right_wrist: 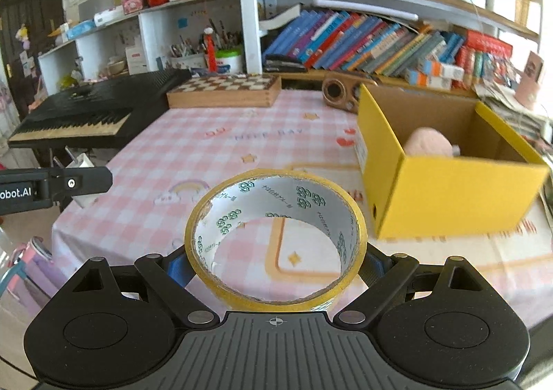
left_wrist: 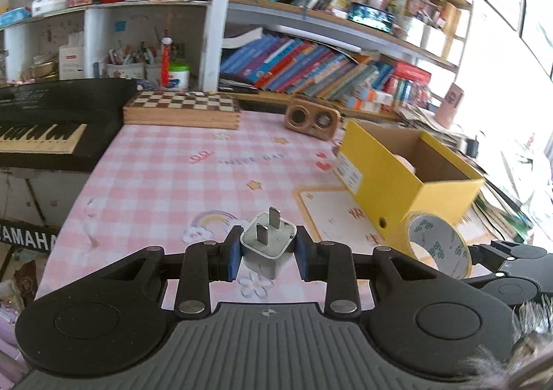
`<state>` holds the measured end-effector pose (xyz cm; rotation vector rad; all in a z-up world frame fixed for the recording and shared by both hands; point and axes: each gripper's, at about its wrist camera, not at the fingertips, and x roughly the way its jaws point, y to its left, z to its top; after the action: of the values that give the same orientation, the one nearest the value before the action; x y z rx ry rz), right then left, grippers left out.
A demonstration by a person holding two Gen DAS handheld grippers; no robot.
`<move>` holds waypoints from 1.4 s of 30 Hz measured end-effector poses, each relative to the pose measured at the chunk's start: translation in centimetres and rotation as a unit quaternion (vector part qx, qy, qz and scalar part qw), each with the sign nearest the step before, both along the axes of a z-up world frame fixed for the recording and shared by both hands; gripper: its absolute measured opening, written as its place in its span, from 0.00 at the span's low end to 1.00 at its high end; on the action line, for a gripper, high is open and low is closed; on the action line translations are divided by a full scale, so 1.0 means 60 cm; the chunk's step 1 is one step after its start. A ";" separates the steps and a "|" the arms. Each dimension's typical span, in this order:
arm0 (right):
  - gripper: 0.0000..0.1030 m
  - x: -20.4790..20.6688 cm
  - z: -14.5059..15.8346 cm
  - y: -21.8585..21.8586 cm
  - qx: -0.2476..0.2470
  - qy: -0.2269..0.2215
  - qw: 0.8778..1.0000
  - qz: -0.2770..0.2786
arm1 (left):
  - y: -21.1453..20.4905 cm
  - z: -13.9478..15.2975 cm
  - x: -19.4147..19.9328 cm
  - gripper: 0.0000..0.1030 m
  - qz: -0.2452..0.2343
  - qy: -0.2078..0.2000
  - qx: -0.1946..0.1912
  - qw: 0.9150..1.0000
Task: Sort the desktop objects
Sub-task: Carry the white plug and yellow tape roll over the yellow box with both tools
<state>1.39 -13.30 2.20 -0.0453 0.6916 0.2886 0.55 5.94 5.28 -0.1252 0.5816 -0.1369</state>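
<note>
My left gripper [left_wrist: 266,253] is shut on a white plug adapter [left_wrist: 268,244], prongs pointing up, held above the near edge of the pink checked tablecloth [left_wrist: 166,182]. A wide roll of yellow tape [right_wrist: 275,241] sits between the blue pads of my right gripper [right_wrist: 275,267], which is shut on it. In the left wrist view the tape roll [left_wrist: 439,248] shows at the right, beside the open yellow cardboard box [left_wrist: 397,175]. That yellow box [right_wrist: 446,182] holds a pink plush thing [right_wrist: 428,142]. At the left edge of the right wrist view, the left gripper [right_wrist: 81,182] carries the adapter [right_wrist: 81,161].
A wooden chessboard box [left_wrist: 183,110] and a small wooden radio [left_wrist: 312,118] stand at the back of the table. A black keyboard [left_wrist: 52,127] lies off the left side. Bookshelves [left_wrist: 311,68] with several books fill the back wall. Papers pile up at the right.
</note>
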 end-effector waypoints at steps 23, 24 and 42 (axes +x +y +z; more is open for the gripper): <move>0.90 -0.073 -0.018 -0.080 -0.009 0.038 0.995 -0.096 | -0.096 -0.028 -0.010 0.28 -0.121 0.039 -0.012 0.992; 0.90 -0.074 -0.019 -0.086 -0.009 0.040 0.994 -0.100 | -0.103 -0.029 -0.008 0.28 -0.127 0.041 -0.012 0.991; 0.90 -0.070 -0.023 -0.198 -0.006 0.057 0.986 -0.155 | -0.223 -0.033 0.028 0.28 -0.190 0.054 -0.007 0.980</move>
<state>-2.80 -25.20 0.85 0.0672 0.8017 -0.0117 2.21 -7.44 3.33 -0.0343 0.7088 -0.5089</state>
